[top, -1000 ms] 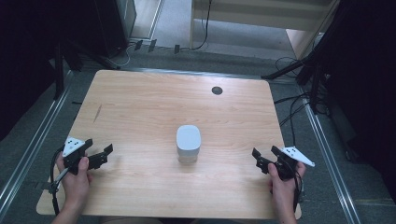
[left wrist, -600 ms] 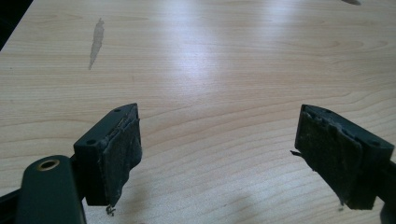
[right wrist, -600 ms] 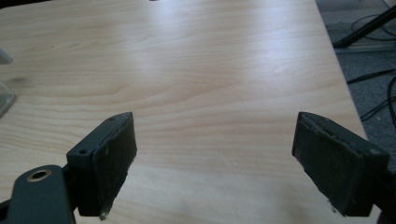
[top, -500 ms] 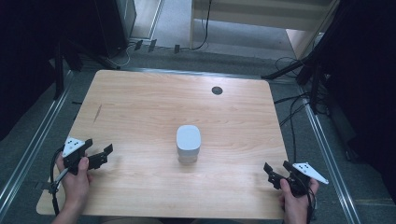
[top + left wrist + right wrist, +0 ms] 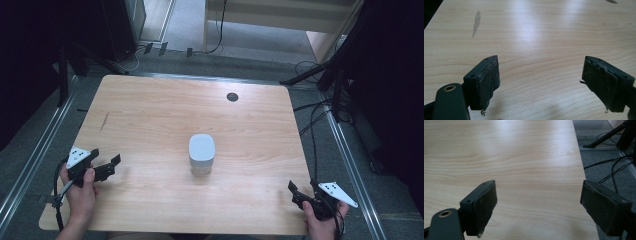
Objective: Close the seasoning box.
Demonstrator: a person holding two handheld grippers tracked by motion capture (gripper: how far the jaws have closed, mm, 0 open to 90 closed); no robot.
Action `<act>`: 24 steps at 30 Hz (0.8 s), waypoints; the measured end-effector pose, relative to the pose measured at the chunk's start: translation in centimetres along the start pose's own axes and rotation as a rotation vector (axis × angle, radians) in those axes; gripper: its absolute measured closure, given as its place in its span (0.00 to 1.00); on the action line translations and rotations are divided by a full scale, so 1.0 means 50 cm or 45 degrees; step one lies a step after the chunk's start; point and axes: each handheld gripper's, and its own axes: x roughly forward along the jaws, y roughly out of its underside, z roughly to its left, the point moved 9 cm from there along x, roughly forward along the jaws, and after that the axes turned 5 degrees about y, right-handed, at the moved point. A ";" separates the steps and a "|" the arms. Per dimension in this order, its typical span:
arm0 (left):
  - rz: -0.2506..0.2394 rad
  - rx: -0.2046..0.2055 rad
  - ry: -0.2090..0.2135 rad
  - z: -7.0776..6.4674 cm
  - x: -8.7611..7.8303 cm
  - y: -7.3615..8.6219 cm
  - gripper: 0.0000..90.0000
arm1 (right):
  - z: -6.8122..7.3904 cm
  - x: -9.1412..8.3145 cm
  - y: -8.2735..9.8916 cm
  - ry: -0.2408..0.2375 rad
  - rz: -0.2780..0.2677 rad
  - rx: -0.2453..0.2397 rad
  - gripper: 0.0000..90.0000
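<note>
A small pale grey rounded box stands upright in the middle of the wooden table. My left gripper hovers over the table's near left part, open, nothing between its worn pads. At the near right corner my right gripper is open too, its jaws spanning the table's right edge, with bare wood and floor between the pads. Both grippers are well apart from the box.
A dark round grommet hole sits near the table's far edge. A dark streak marks the wood at the left. Cables and stand legs lie on the floor to the right; metal rails run along both sides.
My right gripper has drawn back toward the near right corner of the table. The left gripper and the box have stayed put.
</note>
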 end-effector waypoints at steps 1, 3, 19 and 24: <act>-0.001 -0.003 0.003 0.000 0.000 0.000 0.16 | 0.002 0.001 0.001 0.007 0.006 -0.013 0.16; -0.001 -0.002 0.004 0.000 0.000 0.000 0.16 | 0.002 0.002 0.001 0.007 0.007 -0.016 0.16; 0.004 -0.006 0.005 0.002 0.003 -0.001 0.16 | -0.006 0.004 0.002 -0.010 0.027 0.043 0.16; 0.007 -0.007 0.001 0.002 0.004 -0.001 0.16 | -0.007 0.004 0.001 -0.013 0.024 0.045 0.16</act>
